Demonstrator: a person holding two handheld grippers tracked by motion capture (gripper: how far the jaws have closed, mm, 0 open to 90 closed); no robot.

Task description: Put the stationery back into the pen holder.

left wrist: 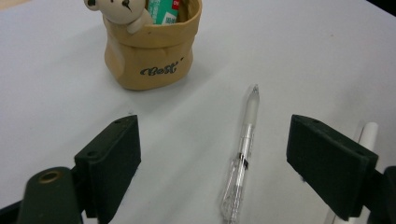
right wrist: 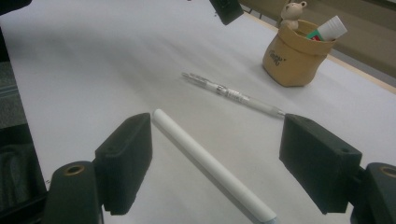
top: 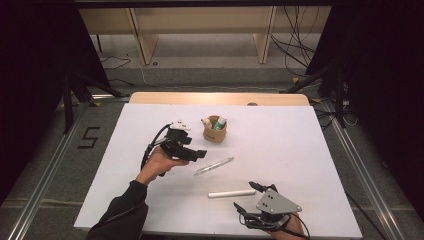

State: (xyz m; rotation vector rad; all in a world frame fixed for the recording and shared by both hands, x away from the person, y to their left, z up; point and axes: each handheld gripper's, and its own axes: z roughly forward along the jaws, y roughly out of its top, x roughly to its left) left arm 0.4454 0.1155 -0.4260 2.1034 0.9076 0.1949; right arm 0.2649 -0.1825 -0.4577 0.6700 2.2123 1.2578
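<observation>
Pens are not in the tongs yet. The left gripper [left wrist: 214,163] is wide open over the clear pen [left wrist: 241,156], not touching it. The right gripper [right wrist: 215,168] is wide open around the white pen [right wrist: 210,165], near the front. Both lie on the white table [top: 300,145]. Farther back stands the brown cup [top: 215,131], where they probably go.

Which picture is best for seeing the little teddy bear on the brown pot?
The left gripper view: the teddy bear is close and sharp, leaning over the rim of the brown pot, though the frame's top crops its head. In the right gripper view it is small and far. In the high view it is a pale speck.
</observation>
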